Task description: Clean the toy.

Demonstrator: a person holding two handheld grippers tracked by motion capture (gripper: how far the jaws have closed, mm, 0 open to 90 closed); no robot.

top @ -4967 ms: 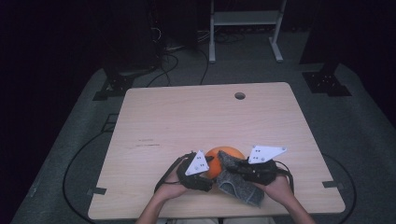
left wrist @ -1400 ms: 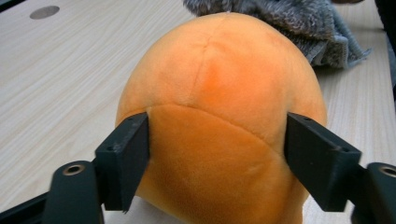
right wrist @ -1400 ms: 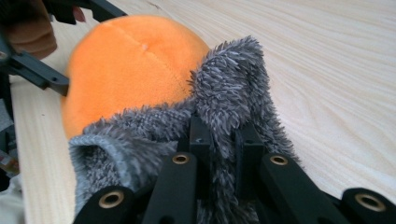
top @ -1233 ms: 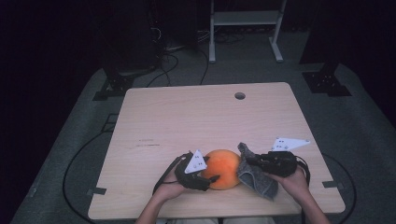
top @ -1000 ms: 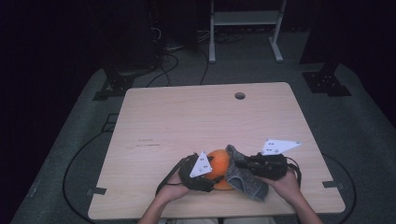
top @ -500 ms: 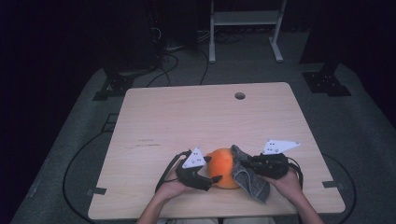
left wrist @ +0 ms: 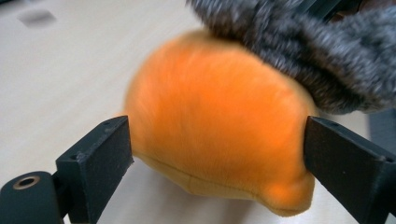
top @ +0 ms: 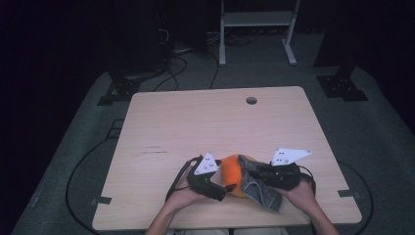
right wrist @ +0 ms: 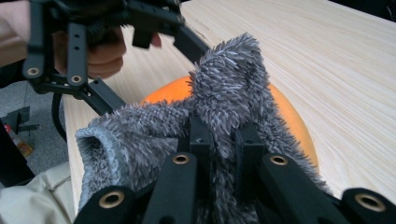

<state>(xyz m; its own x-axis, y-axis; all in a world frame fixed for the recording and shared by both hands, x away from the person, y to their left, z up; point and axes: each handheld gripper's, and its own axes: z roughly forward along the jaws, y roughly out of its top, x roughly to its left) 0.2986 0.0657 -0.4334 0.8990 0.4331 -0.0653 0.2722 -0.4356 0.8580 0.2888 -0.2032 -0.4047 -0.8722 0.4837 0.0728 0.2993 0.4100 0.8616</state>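
Orange plush ball (left wrist: 215, 126) sits on wooden table (top: 205, 122) near front edge, between jaws of left gripper (left wrist: 217, 163) – jaws have just been opening, now spread wide at ball's two sides. Right gripper (right wrist: 223, 140) pinched tight on grey fuzzy cloth (right wrist: 187, 130), draped over ball's top. Room dark – grey floor, cables, white frame (top: 257, 29) beyond table.

The grey fuzzy cloth (right wrist: 219, 121) hides most of the orange plush (right wrist: 285, 116) and the right gripper's fingers.
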